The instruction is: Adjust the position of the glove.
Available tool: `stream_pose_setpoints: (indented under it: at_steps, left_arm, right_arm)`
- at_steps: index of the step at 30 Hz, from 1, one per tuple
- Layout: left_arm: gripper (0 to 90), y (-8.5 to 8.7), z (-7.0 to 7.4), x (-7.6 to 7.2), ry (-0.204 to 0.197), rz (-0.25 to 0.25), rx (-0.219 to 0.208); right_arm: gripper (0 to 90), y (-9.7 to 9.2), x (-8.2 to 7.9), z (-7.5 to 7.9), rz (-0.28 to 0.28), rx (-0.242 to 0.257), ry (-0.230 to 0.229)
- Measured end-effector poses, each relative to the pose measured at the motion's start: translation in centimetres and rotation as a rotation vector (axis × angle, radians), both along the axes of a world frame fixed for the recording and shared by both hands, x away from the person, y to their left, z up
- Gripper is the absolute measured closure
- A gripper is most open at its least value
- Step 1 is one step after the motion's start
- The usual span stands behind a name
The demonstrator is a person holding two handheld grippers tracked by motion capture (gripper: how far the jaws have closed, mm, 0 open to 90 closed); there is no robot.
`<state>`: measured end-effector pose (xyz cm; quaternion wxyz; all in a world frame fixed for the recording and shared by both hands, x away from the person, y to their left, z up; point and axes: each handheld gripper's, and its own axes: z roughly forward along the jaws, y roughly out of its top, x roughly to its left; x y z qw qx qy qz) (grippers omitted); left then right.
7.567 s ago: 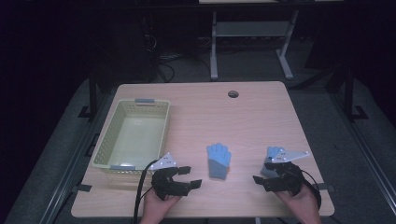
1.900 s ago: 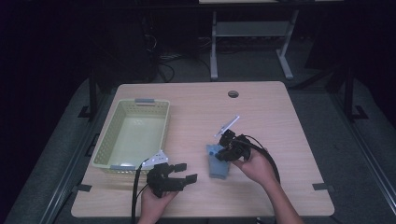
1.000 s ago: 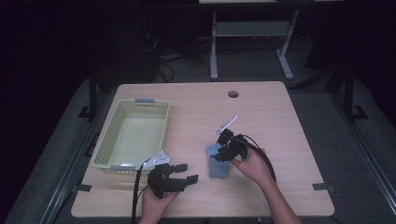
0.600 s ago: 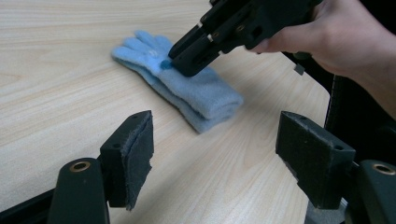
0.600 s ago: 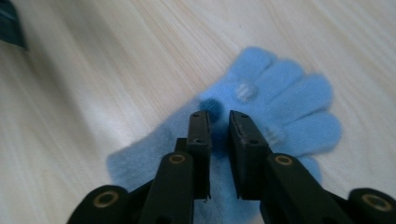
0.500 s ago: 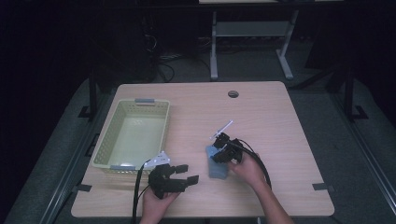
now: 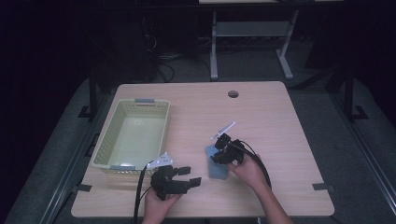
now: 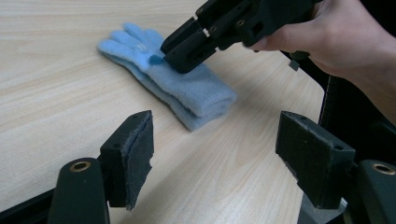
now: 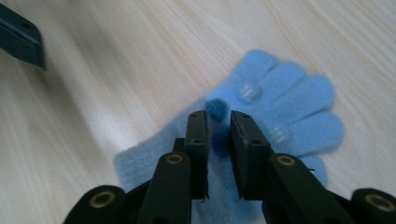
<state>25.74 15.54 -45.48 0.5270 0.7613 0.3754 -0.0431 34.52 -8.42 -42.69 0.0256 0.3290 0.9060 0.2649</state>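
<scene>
Though blurred, white marks (image 9: 248, 92) on glove (image 9: 299, 116)

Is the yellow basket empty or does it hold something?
Empty: the high view shows the bare floor of the basket, with nothing inside.

Right gripper pinching a fold of a light blue glove

The right gripper (image 9: 218, 135) points down at a light blue glove (image 9: 289, 107) lying flat on a pale wooden table (image 9: 116, 60). Its two black jaws stand close together with a narrow gap, and a small raised tuft of the glove's fabric sits between their tips; the jaws have just been opening slightly. The glove's fingers spread toward the upper right, two bearing pale marks. A dark block (image 9: 21, 39) sits at the upper left edge.
</scene>
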Motion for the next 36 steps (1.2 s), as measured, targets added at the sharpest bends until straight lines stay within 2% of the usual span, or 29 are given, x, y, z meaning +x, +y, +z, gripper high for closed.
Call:
stream_pose_setpoints:
  at_steps: [3,7,9,13,15,17,20,23,24,26,29,34,35,36]
  left_arm:
    - [27.6,0.0,-0.1,0.0,0.022,0.004,-0.015]
    - [27.6,-0.1,0.0,-0.1,0.018,0.009,-0.006]
    - [27.6,-0.4,0.1,-0.2,0.006,0.008,0.003]
    - [27.6,-1.0,0.2,-0.3,-0.007,0.008,0.031]
    - [27.6,-1.1,0.2,-0.2,-0.007,0.011,0.040]
    - [27.7,-1.4,0.4,0.2,0.030,0.020,0.041]
    - [27.6,-1.4,0.6,0.8,0.072,0.041,0.009]
    - [27.2,-1.4,0.7,1.3,0.093,0.055,0.010]
    - [27.0,-1.6,0.7,1.8,0.119,0.065,0.003]
    - [25.9,-1.9,0.6,2.2,0.145,0.072,0.007]
    - [24.9,-2.6,0.3,3.0,0.179,0.067,0.027]
    - [24.9,-3.6,-0.2,4.2,0.262,0.086,0.005]
    - [25.1,-3.8,-0.3,4.4,0.279,0.092,0.003]
    - [25.4,-3.8,-0.3,4.4,0.279,0.092,0.003]
  right_arm:
    - [72.7,-0.4,-0.1,0.1,-0.014,0.023,0.010]
    - [67.7,-1.2,-0.3,0.2,-0.041,0.040,0.014]
    - [60.6,-1.5,-0.7,0.2,-0.055,0.035,0.007]
    - [45.4,-2.5,-1.0,0.1,-0.095,0.063,0.027]
    - [41.0,-3.1,-1.1,0.1,-0.122,0.083,0.036]
    - [38.5,-3.7,-1.1,0.1,-0.147,0.103,0.056]
    - [35.4,-4.7,-1.1,0.4,-0.180,0.133,0.066]
    - [34.8,-5.2,-1.2,0.5,-0.196,0.147,0.071]
    - [33.3,-5.5,-1.3,0.4,-0.218,0.165,0.080]
    - [31.9,-5.8,-1.4,0.2,-0.235,0.178,0.087]
    - [31.3,-6.2,-1.5,-0.2,-0.258,0.205,0.112]
    - [33.2,-6.7,-1.9,-0.9,-0.301,0.266,0.162]
    - [34.5,-6.8,-2.0,-1.1,-0.302,0.274,0.157]
    - [34.5,-6.8,-2.0,-1.1,-0.302,0.274,0.157]
